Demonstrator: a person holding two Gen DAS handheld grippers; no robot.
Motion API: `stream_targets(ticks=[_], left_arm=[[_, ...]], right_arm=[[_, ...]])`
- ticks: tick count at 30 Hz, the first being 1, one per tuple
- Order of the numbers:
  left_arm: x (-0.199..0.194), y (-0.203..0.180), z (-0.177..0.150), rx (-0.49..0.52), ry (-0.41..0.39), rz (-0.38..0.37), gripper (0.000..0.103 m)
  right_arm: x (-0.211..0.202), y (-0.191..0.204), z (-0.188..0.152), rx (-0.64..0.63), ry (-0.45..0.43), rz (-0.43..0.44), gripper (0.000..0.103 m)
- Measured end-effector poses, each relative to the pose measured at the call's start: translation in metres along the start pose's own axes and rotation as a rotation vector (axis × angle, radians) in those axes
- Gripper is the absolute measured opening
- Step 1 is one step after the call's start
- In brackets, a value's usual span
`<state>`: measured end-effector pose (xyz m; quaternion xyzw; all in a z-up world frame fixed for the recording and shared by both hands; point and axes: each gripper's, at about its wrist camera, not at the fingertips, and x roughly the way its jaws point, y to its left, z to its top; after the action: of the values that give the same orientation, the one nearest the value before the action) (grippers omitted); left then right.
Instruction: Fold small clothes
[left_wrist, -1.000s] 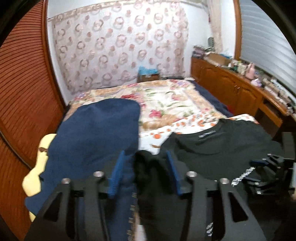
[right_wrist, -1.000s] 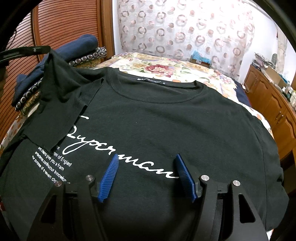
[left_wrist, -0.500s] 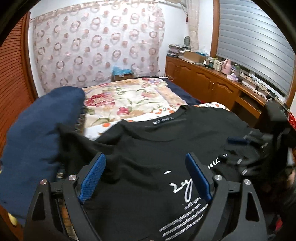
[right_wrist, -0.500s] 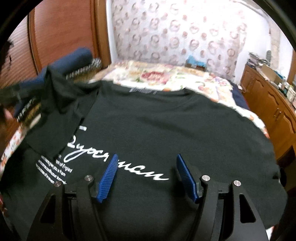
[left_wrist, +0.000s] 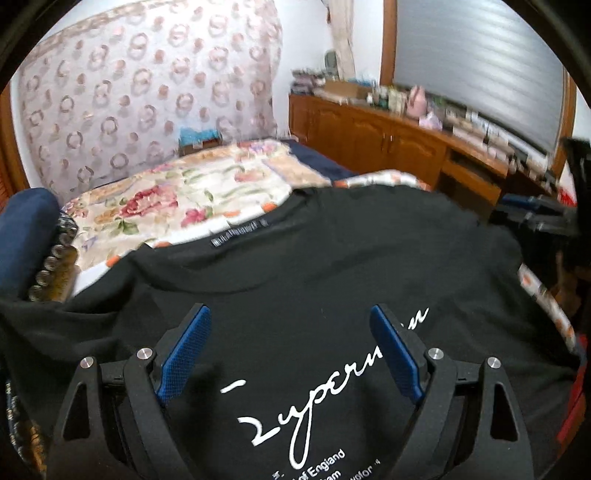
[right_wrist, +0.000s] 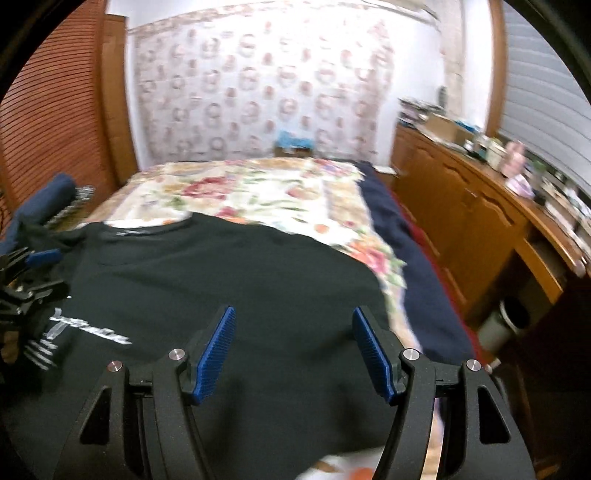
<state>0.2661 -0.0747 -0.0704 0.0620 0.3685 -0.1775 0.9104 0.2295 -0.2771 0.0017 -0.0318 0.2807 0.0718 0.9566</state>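
A black T-shirt (left_wrist: 332, 266) with white script print lies spread face up on the flowered bedspread (left_wrist: 177, 199); it also shows in the right wrist view (right_wrist: 229, 280). My left gripper (left_wrist: 290, 332) is open and empty, above the shirt's chest over the print. My right gripper (right_wrist: 293, 332) is open and empty, above the shirt's right side near its edge. The left gripper (right_wrist: 33, 273) shows at the left edge of the right wrist view, over the shirt's left part. The right gripper (left_wrist: 535, 214) shows dimly at the far right of the left wrist view.
A dark blue folded cloth (left_wrist: 22, 236) on a patterned pillow lies at the bed's left. A wooden cabinet (right_wrist: 480, 229) with clutter on top runs along the right. A dark blue sheet (right_wrist: 406, 258) hangs at the bed's right edge. A curtain (right_wrist: 280, 85) hangs behind.
My left gripper let go of the black sleeve it held, opened, and swung right over the shirt's chest. My right gripper moved right toward the shirt's right edge.
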Motion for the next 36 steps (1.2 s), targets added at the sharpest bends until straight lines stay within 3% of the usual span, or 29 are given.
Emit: stream_targets(ticks=[4,9,20,26,31,36], left_arm=[[0.017,-0.008,-0.003,0.014,0.072,-0.041,0.088],[0.025,-0.014,-0.006,0.030,0.135,-0.059,0.088],[0.028,-0.024,-0.010,0.077,0.164,-0.039,0.103],[0.027,-0.024,-0.010,0.077,0.165,-0.039,0.103],[0.026,-0.023,-0.011,0.076,0.165,-0.039,0.103],[0.026,-0.023,-0.011,0.074,0.164,-0.036,0.103]], right_arm=[[0.004,-0.036,-0.013,0.047,0.035,-0.049,0.068],[0.012,-0.062,-0.021,0.104,0.084,-0.034,0.067],[0.025,-0.066,0.005,0.143,0.181,0.026,0.062],[0.022,-0.070,0.004,0.176,0.179,0.074,0.042],[0.018,-0.061,0.000,0.128,0.153,0.054,0.015],[0.012,-0.058,0.001,0.101,0.103,0.029,0.008]])
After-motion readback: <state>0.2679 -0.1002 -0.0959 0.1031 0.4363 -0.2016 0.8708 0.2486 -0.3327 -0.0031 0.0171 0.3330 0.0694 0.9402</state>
